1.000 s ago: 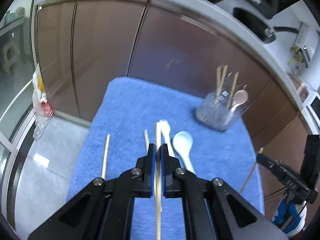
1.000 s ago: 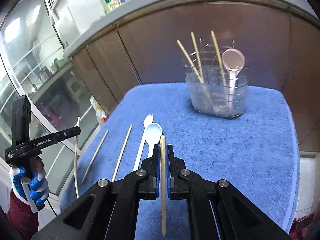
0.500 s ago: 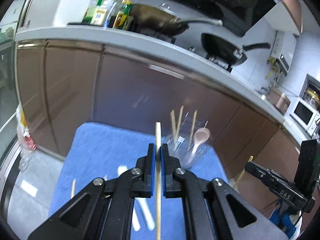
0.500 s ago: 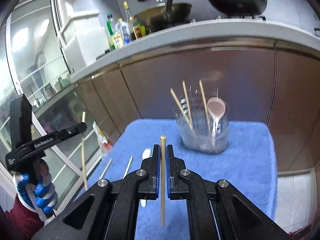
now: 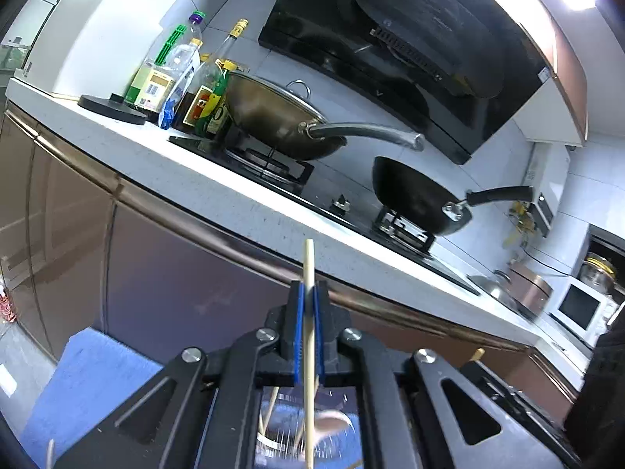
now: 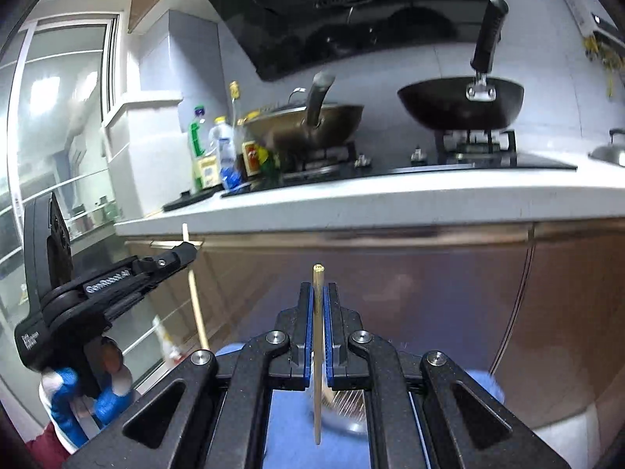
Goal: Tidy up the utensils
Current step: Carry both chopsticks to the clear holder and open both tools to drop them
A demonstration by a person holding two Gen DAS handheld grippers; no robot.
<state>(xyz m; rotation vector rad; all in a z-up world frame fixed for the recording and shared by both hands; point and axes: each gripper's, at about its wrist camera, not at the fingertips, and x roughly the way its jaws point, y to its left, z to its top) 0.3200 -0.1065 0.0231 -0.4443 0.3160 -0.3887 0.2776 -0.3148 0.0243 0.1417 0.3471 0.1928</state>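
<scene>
My left gripper point(image 5: 308, 293) is shut on a wooden chopstick point(image 5: 309, 265) held upright, its lower end over the clear utensil holder point(image 5: 308, 430), which holds chopsticks and a pink spoon point(image 5: 332, 424). My right gripper point(image 6: 319, 293) is shut on another wooden chopstick point(image 6: 318, 312), also upright, above the holder point(image 6: 343, 410) seen blurred between its arms. In the right wrist view the left gripper point(image 6: 183, 252) is at the left with its chopstick point(image 6: 195, 293).
The blue towel point(image 5: 78, 383) covers the small table below. Behind it are brown cabinet fronts point(image 5: 175, 273) and a white counter point(image 6: 390, 199) with a stove, two pans point(image 5: 281, 121) and bottles point(image 5: 172, 78). A range hood point(image 5: 410, 51) hangs above.
Both grippers have tilted upward and moved toward the holder with their chopsticks. The towel and loose utensils have dropped out of view; the holder now sits under both grippers.
</scene>
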